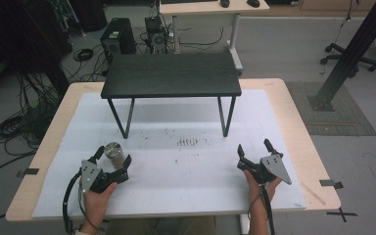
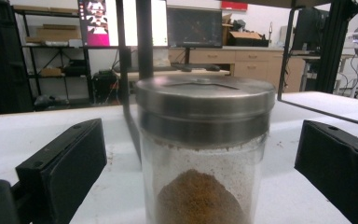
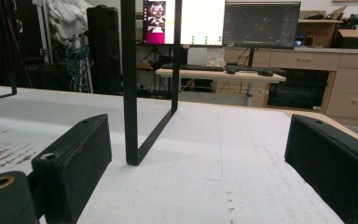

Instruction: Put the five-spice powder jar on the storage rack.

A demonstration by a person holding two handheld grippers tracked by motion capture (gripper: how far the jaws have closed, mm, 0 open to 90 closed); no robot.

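A glass jar (image 1: pixel 112 151) with a steel lid stands on the white mat at the front left. In the left gripper view the jar (image 2: pixel 204 154) holds brown powder and stands between the jaws, with a gap on each side. My left gripper (image 1: pixel 113 160) is open around it, touching nothing. My right gripper (image 1: pixel 253 147) is open at the front right, with only bare mat between its jaws. A small black shelf table (image 1: pixel 171 74) stands on the mat behind both grippers, and its right leg frame (image 3: pixel 142 93) rises ahead of my right gripper.
Dark crumbs or stains (image 1: pixel 187 142) mark the mat's middle. The wooden tabletop (image 1: pixel 293 117) rims the mat. On the floor beyond lie cables and computer towers (image 1: pixel 117 36), and a black post (image 1: pixel 342 58) stands at right.
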